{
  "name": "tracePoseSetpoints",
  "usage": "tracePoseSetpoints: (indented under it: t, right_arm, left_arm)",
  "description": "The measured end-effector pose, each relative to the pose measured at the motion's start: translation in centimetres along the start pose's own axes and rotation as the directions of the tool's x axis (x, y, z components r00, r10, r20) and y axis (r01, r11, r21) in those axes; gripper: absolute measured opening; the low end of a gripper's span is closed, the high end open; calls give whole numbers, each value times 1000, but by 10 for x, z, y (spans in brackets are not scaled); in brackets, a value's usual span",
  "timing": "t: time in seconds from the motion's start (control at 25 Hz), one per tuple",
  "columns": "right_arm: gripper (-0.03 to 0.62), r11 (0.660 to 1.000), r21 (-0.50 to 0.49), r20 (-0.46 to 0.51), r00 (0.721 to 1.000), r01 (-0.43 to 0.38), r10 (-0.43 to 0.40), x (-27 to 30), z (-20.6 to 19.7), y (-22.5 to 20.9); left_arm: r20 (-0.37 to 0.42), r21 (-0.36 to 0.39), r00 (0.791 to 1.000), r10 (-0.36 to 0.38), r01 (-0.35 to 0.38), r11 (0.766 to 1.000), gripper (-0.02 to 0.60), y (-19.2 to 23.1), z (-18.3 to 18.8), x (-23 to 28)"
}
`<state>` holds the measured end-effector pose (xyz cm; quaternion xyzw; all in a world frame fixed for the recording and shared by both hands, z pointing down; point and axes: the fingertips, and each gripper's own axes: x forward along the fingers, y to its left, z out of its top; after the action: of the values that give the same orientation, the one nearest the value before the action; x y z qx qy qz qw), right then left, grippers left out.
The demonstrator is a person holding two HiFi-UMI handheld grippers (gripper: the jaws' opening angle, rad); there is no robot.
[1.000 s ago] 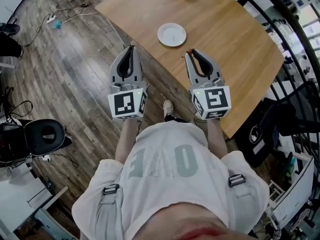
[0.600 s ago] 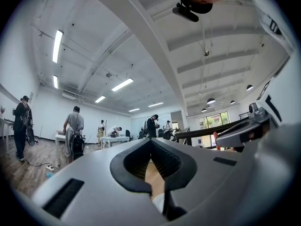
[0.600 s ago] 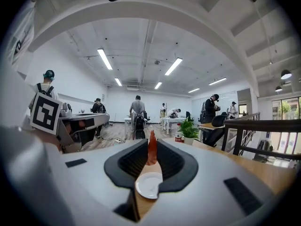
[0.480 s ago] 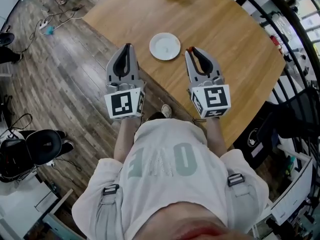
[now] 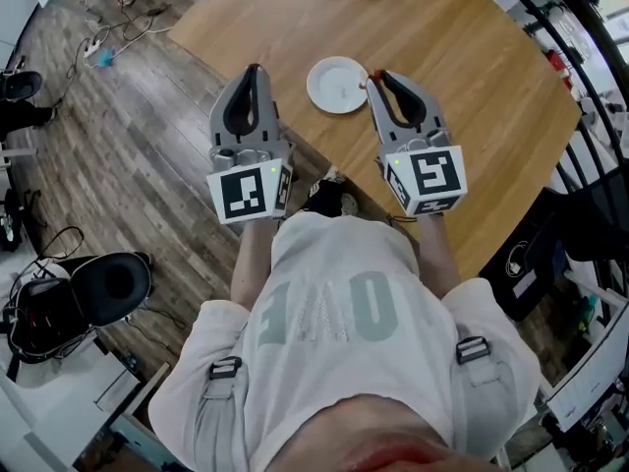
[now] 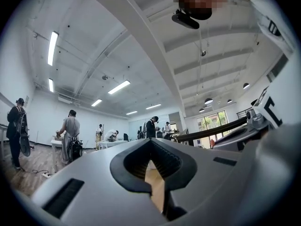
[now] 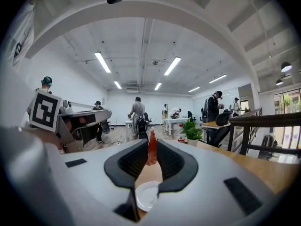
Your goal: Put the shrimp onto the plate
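Head view: over the wooden table [image 5: 462, 57], the right gripper [image 5: 378, 75] hangs just beside the right rim of the white plate [image 5: 337, 85]; the left gripper [image 5: 253, 70] is near the table's edge.

Left gripper view: jaws together, nothing between them.

Right gripper view: jaws pinch the red shrimp [image 7: 152, 150] upright, with the plate visible below it.

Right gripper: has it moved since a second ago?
Yes. The right gripper has advanced up the picture: earlier short of the plate, it is now level with its right rim.
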<state>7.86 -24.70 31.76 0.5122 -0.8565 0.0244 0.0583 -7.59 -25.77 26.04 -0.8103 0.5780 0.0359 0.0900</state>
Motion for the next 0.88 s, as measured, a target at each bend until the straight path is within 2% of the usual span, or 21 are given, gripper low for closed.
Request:
tracePoseSetpoints:
  t: [0.28, 0.48, 0.68, 0.88]
  right_arm:
    - [65, 1000, -11, -14, 1000, 26, -26, 12, 11, -13]
    - [64, 999, -13, 23, 999, 36, -35, 22, 28, -19]
    - [64, 999, -24, -19, 999, 33, -34, 39, 17, -20]
    - [64, 1000, -17, -68, 997, -25, 23, 57, 0, -13]
  left_arm:
    - [20, -20, 999, -37, 38, 999, 10, -1, 0, 30]
    - [53, -18, 997, -50, 51, 999, 11, 1, 4, 47]
    - [33, -7, 997, -66, 66, 998, 9, 0, -3, 56]
    - [-14, -20, 998, -58, 58, 998, 10, 4, -23, 59]
